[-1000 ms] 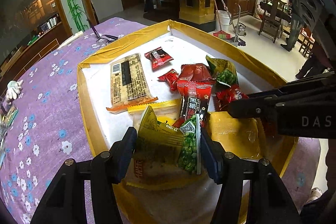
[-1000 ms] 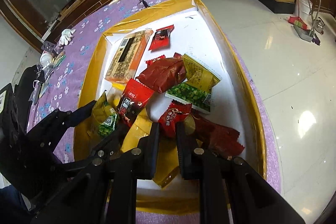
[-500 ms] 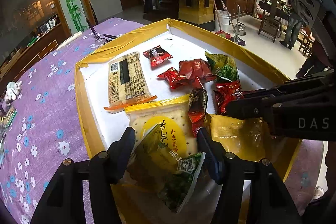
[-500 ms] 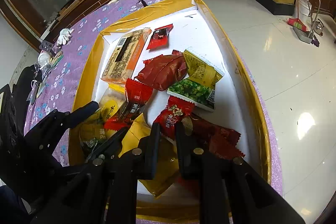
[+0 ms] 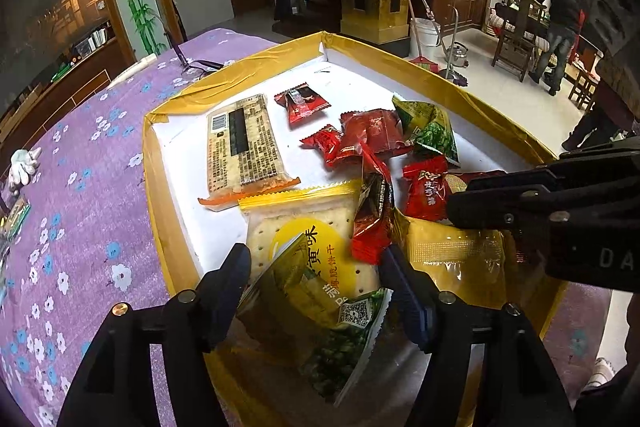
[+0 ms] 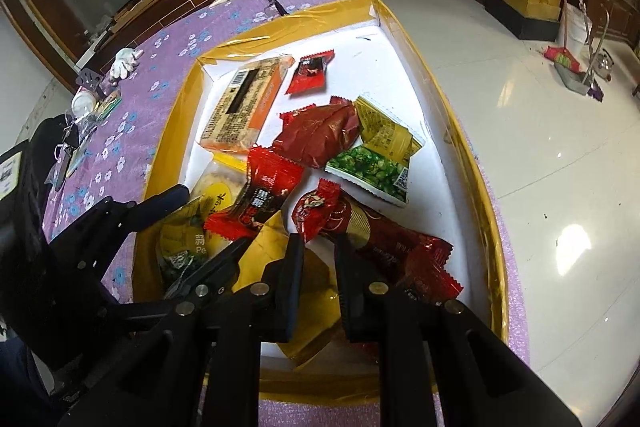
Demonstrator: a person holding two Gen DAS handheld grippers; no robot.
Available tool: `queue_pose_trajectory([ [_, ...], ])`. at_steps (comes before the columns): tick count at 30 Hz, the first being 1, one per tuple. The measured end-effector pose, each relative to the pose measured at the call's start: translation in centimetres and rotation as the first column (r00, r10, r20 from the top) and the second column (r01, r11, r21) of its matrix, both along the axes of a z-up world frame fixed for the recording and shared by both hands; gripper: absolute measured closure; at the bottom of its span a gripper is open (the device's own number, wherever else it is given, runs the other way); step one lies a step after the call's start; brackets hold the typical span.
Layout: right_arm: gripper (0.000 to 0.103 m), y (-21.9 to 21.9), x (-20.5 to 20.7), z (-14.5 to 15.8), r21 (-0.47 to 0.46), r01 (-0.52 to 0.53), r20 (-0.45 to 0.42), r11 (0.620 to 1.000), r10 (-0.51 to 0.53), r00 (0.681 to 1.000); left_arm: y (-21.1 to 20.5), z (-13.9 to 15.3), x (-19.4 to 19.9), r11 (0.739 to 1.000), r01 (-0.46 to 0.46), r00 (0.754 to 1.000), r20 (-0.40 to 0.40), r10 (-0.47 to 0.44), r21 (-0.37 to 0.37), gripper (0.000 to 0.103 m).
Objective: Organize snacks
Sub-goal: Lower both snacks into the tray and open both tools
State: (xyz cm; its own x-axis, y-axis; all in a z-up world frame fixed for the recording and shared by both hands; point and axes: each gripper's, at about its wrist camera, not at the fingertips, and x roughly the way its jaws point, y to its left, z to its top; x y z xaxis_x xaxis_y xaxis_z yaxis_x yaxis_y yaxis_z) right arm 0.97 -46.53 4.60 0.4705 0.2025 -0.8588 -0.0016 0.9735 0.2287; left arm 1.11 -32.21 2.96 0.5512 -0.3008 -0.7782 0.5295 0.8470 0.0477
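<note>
Green pea packets (image 5: 344,343) — two; tray (image 5: 156,187) — one.

1. One yellow-rimmed tray (image 5: 472,107).
2. Two green pea packets (image 5: 344,343) (image 6: 372,163).
3. One long cracker pack (image 5: 242,147).
4. Two yellow biscuit packs (image 5: 320,223) (image 5: 452,251).
5. Red packets (image 5: 302,101): about six, overlapping, so the count is uncertain.

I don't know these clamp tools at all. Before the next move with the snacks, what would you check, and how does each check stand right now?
1. Left gripper letting go: ok, jaws opening around the green pea packet.
2. Packet inside the yellow-rimmed tray: ok.
3. Right gripper shut: ok.
4. Right gripper holding a snack: cannot tell; a red packet sits at its tips.
5. Grippers apart: ok.
</note>
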Motion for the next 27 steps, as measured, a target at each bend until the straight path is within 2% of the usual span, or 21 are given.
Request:
queue_pose_trajectory([
  [4, 0.072, 0.0, -0.3, 0.5, -0.004, 0.004, 0.014, 1.0, -0.004, 1.0, 0.2, 0.0, 0.2, 1.0, -0.005, 1.0, -0.015, 0.005, -0.008, 0.028],
  [11, 0.058, 0.2, -0.8, 1.1, -0.014, 0.014, 0.035, 1.0, -0.013, 0.999, 0.6, 0.2, 0.2, 1.0, -0.007, 1.0, -0.022, 0.006, -0.012, 0.022],
  [27, 0.054, 0.8, -2.0, 2.1, -0.015, 0.025, 0.06, 1.0, -0.024, 0.998, 1.3, 0.9, -0.1, 1.0, 0.007, 1.0, -0.006, -0.007, -0.025, 0.012],
])
